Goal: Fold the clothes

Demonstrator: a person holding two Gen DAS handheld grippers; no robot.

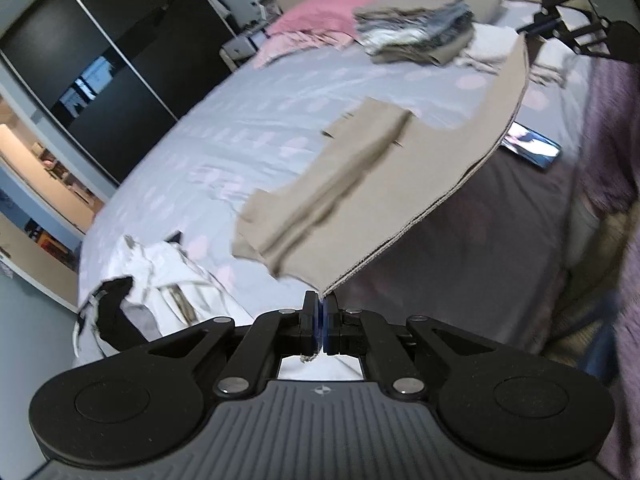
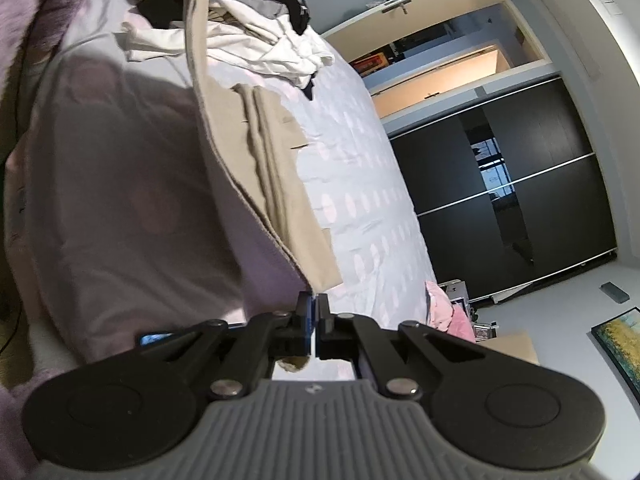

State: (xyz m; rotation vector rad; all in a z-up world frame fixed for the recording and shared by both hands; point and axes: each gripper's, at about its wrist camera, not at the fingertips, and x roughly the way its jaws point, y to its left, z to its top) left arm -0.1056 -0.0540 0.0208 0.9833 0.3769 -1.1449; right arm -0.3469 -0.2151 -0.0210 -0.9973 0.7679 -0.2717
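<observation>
Both jaws pinch the beige garment (image 1: 360,184), probably trousers, above the bed (image 1: 240,100)

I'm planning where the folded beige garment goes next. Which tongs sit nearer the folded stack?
Right, probably. The left wrist view shows the right tongs pinching the beige garment beside the folded stack, while the left tongs hold the opposite corner near the unfolded white pile.

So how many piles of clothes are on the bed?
2. A folded stack sits near the pink pillow, and a messy white and black heap lies at the opposite end. More may be hidden behind the lifted tan garment.
</observation>
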